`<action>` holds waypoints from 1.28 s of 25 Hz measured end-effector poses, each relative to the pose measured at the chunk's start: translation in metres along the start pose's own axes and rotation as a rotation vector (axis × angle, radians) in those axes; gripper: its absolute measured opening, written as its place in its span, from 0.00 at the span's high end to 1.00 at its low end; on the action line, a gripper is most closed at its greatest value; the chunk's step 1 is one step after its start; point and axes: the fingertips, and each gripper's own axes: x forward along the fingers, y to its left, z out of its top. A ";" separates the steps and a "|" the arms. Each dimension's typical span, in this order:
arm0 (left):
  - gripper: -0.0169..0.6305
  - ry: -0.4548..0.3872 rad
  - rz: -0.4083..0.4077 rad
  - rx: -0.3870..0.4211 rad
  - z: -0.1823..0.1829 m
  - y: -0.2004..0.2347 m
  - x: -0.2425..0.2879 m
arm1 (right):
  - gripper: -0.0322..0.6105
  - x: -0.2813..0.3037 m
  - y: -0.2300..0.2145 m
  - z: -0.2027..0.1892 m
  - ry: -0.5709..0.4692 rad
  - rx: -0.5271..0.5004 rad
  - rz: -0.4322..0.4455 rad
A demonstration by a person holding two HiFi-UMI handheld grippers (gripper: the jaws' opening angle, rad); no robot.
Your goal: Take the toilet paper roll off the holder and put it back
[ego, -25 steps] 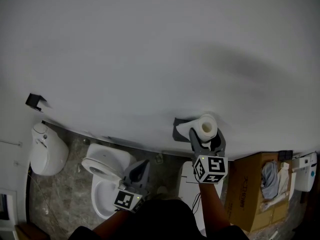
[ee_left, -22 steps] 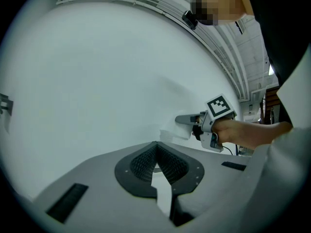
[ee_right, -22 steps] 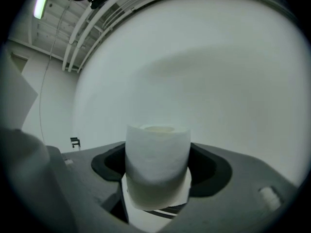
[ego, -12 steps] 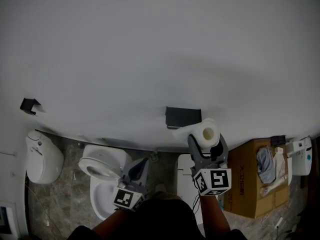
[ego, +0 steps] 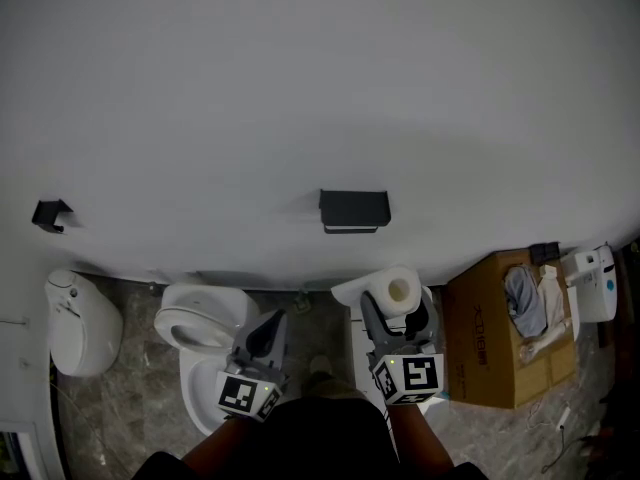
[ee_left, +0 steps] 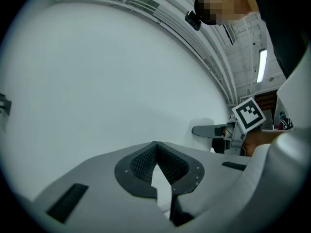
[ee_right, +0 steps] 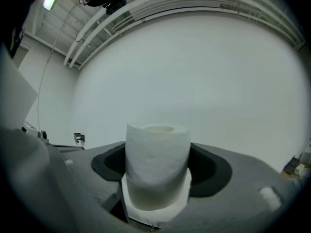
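Toilet paper roll (ego: 400, 290) shown in front of a plain white wall (ego: 300, 88), which fills most of the head view. At the wall's foot, on a mottled stone floor (ego: 130, 368), stand a white toilet (ego: 200, 333) with its seat down and, near the floor's right edge, an open cardboard box (ego: 490, 338) with cloth inside. A white fixture (ego: 80, 318) by the left edge is possibly a urinal; the view is too dim to be sure. A black holder (ego: 354, 210) is fixed low on the middle of the wall, and a smaller black bracket (ego: 47, 214) sits toward the wall's left edge. The right gripper (ego: 397, 313) has its jaws clamped on the roll's sides. The roll stands on end with its core hole facing up, apart from the holder, below it and slightly right in the head view, and a loose end of paper trails to its left. The left gripper (ego: 268, 333), held over the toilet, has its jaws together at the tips with nothing between them.
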 end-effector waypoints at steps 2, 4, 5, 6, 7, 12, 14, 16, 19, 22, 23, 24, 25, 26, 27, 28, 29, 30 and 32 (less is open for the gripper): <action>0.96 -0.004 0.001 0.012 0.002 0.003 -0.004 | 0.40 -0.011 0.001 -0.004 0.004 -0.005 -0.014; 0.96 -0.007 -0.007 0.040 0.004 0.004 -0.007 | 0.40 -0.022 -0.001 -0.008 0.008 0.000 -0.034; 0.96 -0.008 -0.008 0.050 0.006 0.004 -0.009 | 0.40 -0.027 -0.003 -0.010 0.009 0.004 -0.044; 0.96 -0.010 -0.004 0.052 0.007 0.005 -0.011 | 0.40 -0.032 -0.006 -0.012 0.011 0.006 -0.052; 0.96 -0.012 0.002 0.047 0.008 0.007 -0.013 | 0.40 -0.036 -0.008 -0.014 0.013 0.006 -0.061; 0.96 0.030 0.020 -0.019 0.011 0.005 -0.016 | 0.40 -0.046 -0.016 -0.017 0.016 0.016 -0.087; 0.96 0.041 0.019 -0.018 0.008 0.005 -0.018 | 0.40 -0.047 -0.014 -0.016 0.015 0.020 -0.087; 0.96 0.052 0.015 -0.019 0.006 0.005 -0.018 | 0.40 -0.046 -0.012 -0.015 0.014 0.022 -0.084; 0.96 0.064 0.006 -0.019 0.004 0.003 -0.013 | 0.40 -0.041 -0.012 -0.012 0.010 0.019 -0.078; 0.96 0.037 0.009 0.025 0.002 0.010 -0.009 | 0.40 -0.030 -0.015 -0.011 0.006 0.021 -0.070; 0.96 0.027 0.013 0.033 0.003 0.013 -0.008 | 0.40 -0.025 -0.016 -0.010 0.004 0.019 -0.066; 0.96 0.024 0.019 0.028 0.005 0.014 -0.006 | 0.40 -0.019 -0.016 -0.008 0.004 0.015 -0.061; 0.96 0.025 0.025 0.019 0.007 0.015 -0.003 | 0.40 -0.014 -0.017 -0.007 0.006 0.005 -0.054; 0.96 0.028 0.030 0.011 0.009 0.016 0.000 | 0.40 -0.007 -0.017 -0.005 0.010 -0.007 -0.047; 0.96 0.031 0.037 0.001 0.010 0.017 0.004 | 0.40 -0.001 -0.018 -0.002 0.014 -0.020 -0.041; 0.96 0.031 0.044 -0.005 0.009 0.020 0.008 | 0.40 0.007 -0.020 0.000 0.017 -0.032 -0.033; 0.96 0.028 0.052 -0.004 0.008 0.024 0.012 | 0.40 0.016 -0.021 0.003 0.015 -0.040 -0.026; 0.96 0.023 0.059 0.002 0.007 0.028 0.016 | 0.40 0.025 -0.023 0.007 0.008 -0.039 -0.017; 0.96 0.010 0.073 0.025 0.005 0.037 0.024 | 0.40 0.043 -0.026 0.016 -0.018 -0.018 -0.001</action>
